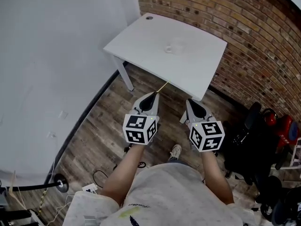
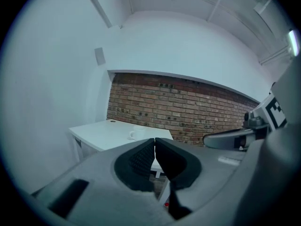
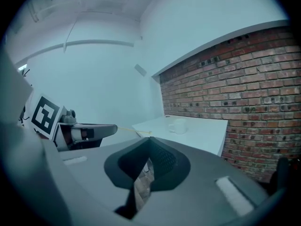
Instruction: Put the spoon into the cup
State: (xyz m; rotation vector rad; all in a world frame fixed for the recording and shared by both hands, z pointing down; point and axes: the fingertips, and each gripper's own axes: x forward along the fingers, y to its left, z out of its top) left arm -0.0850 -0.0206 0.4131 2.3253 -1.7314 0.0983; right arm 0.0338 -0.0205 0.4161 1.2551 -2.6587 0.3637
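A white cup stands on the white table against the brick wall, well ahead of both grippers. My left gripper is shut on a thin yellowish spoon whose free end pokes forward toward the table's near edge. The right gripper view shows that spoon as a fine line sticking out of the left gripper. My right gripper is shut with nothing in it, level with the left one, above the wooden floor. The cup shows beyond the closed left jaws, and the cup shows past the right jaws.
A brick wall runs behind and right of the table, a white wall on the left. Black bags and gear crowd the floor at right. Cables lie on the floor at lower left.
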